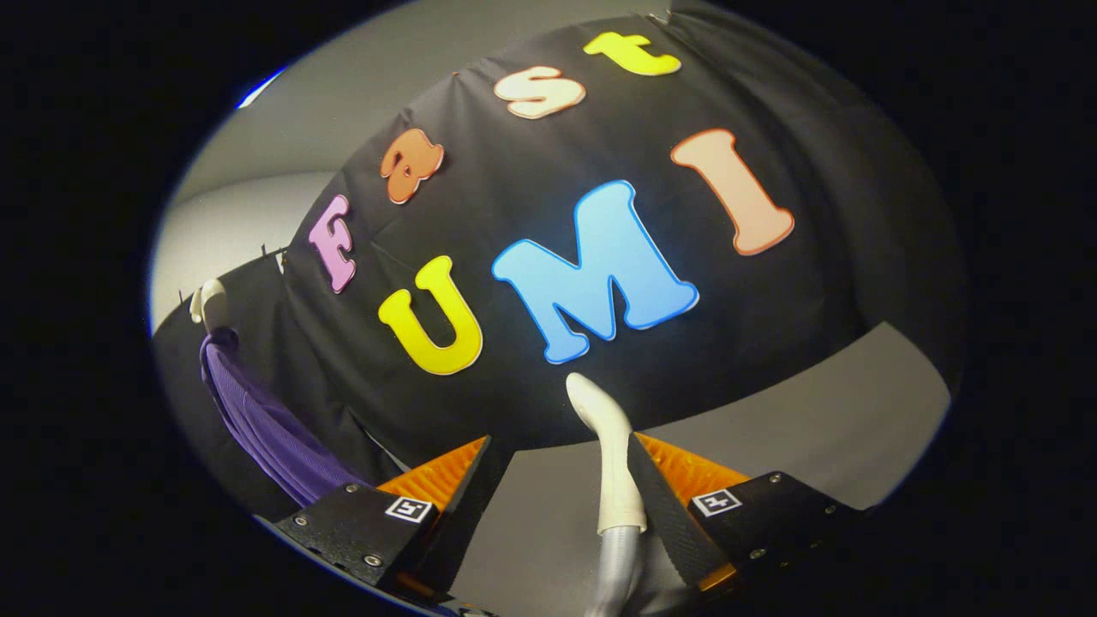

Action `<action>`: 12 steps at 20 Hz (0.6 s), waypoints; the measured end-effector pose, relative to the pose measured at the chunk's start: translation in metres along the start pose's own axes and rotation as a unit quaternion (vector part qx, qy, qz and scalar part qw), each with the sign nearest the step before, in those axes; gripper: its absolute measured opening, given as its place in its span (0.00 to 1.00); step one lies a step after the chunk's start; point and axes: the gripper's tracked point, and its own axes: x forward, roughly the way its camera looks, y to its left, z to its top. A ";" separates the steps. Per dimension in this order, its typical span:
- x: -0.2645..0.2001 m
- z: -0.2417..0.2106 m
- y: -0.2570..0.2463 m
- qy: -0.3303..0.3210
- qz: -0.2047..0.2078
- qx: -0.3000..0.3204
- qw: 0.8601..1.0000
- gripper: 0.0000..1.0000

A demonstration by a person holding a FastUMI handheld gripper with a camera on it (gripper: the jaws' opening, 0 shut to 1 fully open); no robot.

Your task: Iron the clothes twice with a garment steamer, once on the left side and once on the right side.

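The grey table (771, 428) runs beneath the fingers. A purple garment (266, 428) hangs off to the left on a white hanger (208, 304) — well apart. The gripper (557, 467) stands wide open (gripping nothing); the white steamer nozzle (610, 446) touches its right finger (664, 488) — grey hose (619, 570) below.
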 end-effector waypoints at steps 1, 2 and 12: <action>0.007 0.001 -0.007 0.009 0.004 0.016 1.000 0.93; 0.012 0.000 -0.011 0.020 0.010 0.032 0.999 0.93; 0.059 -0.030 -0.039 0.123 0.046 0.172 0.976 0.93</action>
